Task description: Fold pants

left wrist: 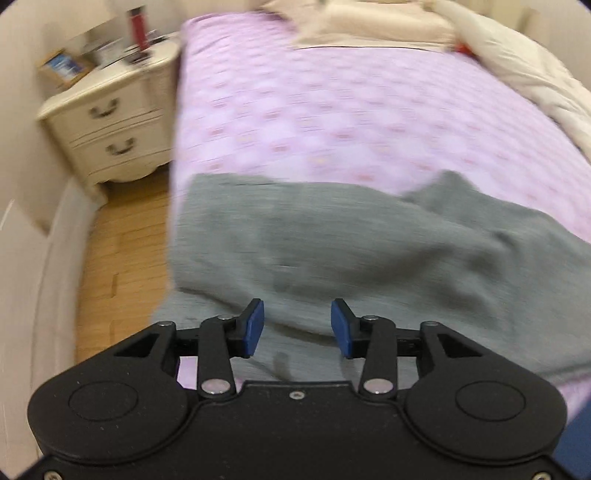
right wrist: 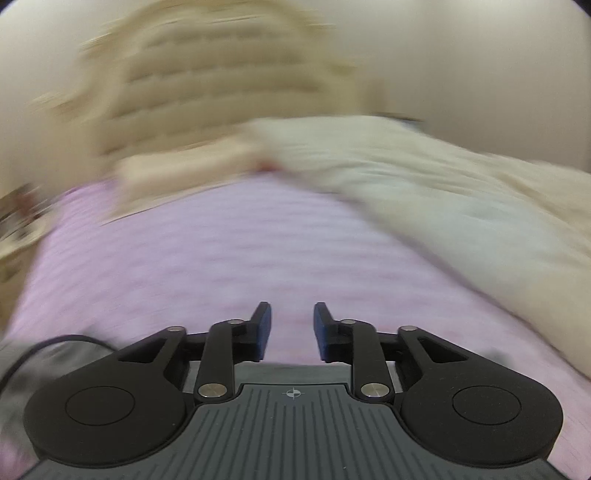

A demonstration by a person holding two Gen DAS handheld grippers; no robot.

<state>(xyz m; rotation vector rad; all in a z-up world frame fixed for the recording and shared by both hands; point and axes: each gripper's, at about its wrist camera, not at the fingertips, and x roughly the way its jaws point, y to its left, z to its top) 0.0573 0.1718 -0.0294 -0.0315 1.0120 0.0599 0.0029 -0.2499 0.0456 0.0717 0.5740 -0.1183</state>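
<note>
Grey pants (left wrist: pixel 351 251) lie spread across the near part of a bed with a pink patterned sheet (left wrist: pixel 332 110) in the left wrist view. My left gripper (left wrist: pixel 297 326) is open and empty, hovering over the near edge of the pants. My right gripper (right wrist: pixel 291 328) is open and empty above the pink sheet (right wrist: pixel 221 251); this view is blurred. A grey patch (right wrist: pixel 14 369) shows at the lower left of the right wrist view, possibly the pants.
A cream nightstand (left wrist: pixel 110 122) with a red bottle (left wrist: pixel 138 27) and clutter stands left of the bed, over wood floor (left wrist: pixel 122 251). A cream duvet (left wrist: pixel 517 66) and pillows lie at the far right; the duvet (right wrist: pixel 443 192) and a headboard (right wrist: pixel 221 74) show in the right wrist view.
</note>
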